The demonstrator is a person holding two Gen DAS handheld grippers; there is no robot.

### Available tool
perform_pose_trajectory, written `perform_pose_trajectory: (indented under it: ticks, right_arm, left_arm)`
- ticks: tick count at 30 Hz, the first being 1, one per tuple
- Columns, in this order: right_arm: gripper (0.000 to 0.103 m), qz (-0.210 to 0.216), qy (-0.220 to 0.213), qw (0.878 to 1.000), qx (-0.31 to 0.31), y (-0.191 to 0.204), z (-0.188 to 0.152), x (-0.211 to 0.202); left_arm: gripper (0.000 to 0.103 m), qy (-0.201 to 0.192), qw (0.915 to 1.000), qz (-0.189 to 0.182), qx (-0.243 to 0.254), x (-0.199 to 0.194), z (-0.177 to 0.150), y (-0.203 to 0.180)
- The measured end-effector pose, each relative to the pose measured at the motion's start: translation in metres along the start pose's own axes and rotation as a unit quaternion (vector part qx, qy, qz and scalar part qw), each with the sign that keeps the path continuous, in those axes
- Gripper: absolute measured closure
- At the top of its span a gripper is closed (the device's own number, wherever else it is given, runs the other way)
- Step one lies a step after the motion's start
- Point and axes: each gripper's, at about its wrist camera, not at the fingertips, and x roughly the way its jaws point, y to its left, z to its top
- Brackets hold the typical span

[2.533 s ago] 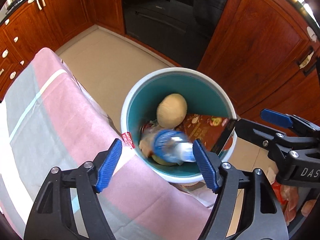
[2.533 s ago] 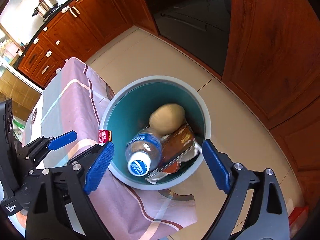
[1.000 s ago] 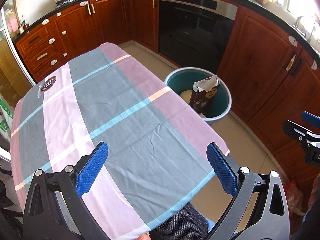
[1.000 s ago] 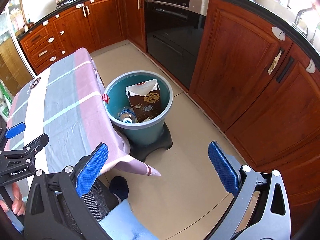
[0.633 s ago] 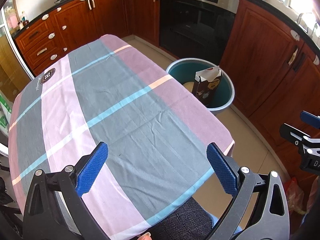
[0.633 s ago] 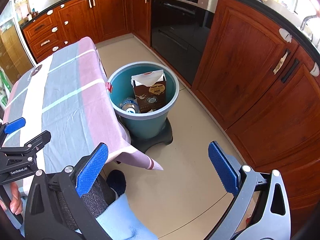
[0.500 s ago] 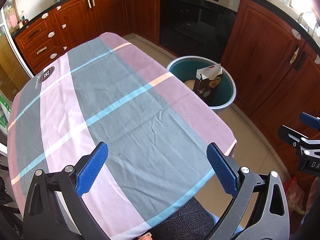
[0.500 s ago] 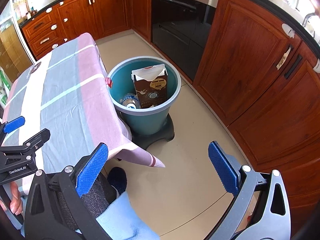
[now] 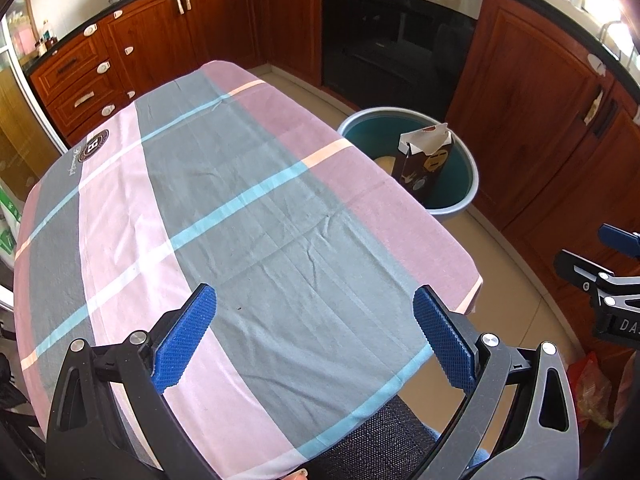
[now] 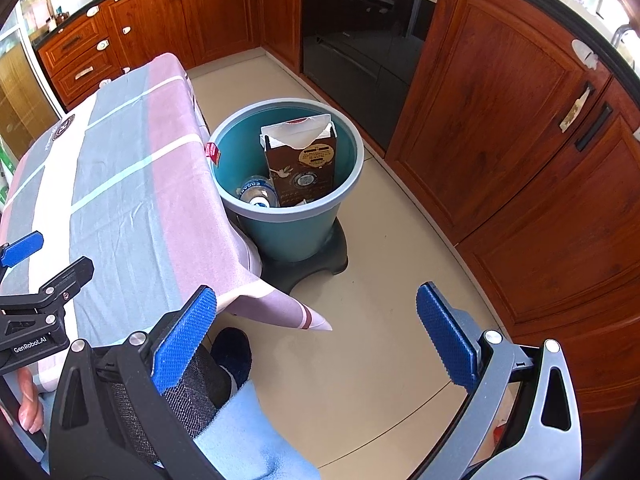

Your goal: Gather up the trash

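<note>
Left wrist view, left gripper (image 9: 314, 336): its blue pads are standing wide apart and gripping nothing; only the tablecloth (image 9: 240, 216) is lying between and under them.
Left wrist view, bin (image 9: 466, 160): the teal bin is sitting ahead of the fingers and off to their right, past the far right edge of the table, well apart from the tips.
Left wrist view, carton (image 9: 424, 160): the brown carton is standing upright in the bin, long axis vertical, torn top poking above the rim. A pale rounded thing is showing beside it, too hidden to name.
Left wrist view, right gripper (image 9: 600, 280): it is peeking in at the right edge, held out over the floor.
Right wrist view, right gripper (image 10: 316, 322): its fingers are also spread wide and empty, hanging over bare floor.
Right wrist view, bin (image 10: 352, 184): it is lying ahead of the fingers, slightly toward the left finger, touching the cloth's hanging edge.
Right wrist view, bottle (image 10: 258, 194): a clear plastic bottle is lying low in the bin, beside the carton (image 10: 304, 164).
Nearer hand: judging from both views, the right one is closer to the bin.
View difference: the right camera is showing the bottle and the bin's dark base; the left camera is showing the whole tabletop, where no trash is visible.
Judgement: the collecting is looking finished.
</note>
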Motion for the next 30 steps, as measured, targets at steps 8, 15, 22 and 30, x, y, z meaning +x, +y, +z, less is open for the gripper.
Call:
perform_pose_trajectory:
  ticks: [8, 15, 22, 30]
  right_arm:
    - [0.007, -0.001, 0.0, 1.0, 0.0, 0.0004, 0.0008, 0.0]
    - [0.007, -0.002, 0.002, 1.0, 0.001, 0.0002, 0.002, 0.0004]
    - [0.007, -0.002, 0.003, 1.0, 0.001, 0.0001, 0.0022, 0.0009]
    - [0.007, -0.002, 0.003, 1.0, 0.002, 0.0002, 0.0024, 0.0008]
  left_arm:
    - [0.004, 0.001, 1.0, 0.0, 0.0, -0.0002, -0.0008, 0.0013]
    - [0.004, 0.003, 1.0, -0.004, 0.002, 0.0005, -0.0022, 0.0013]
    - [0.004, 0.003, 0.9998, -0.014, 0.013, 0.0018, -0.0047, -0.0018]
    - [0.004, 0.001, 0.9997, -0.016, 0.017, 0.0016, -0.0046, -0.0058]
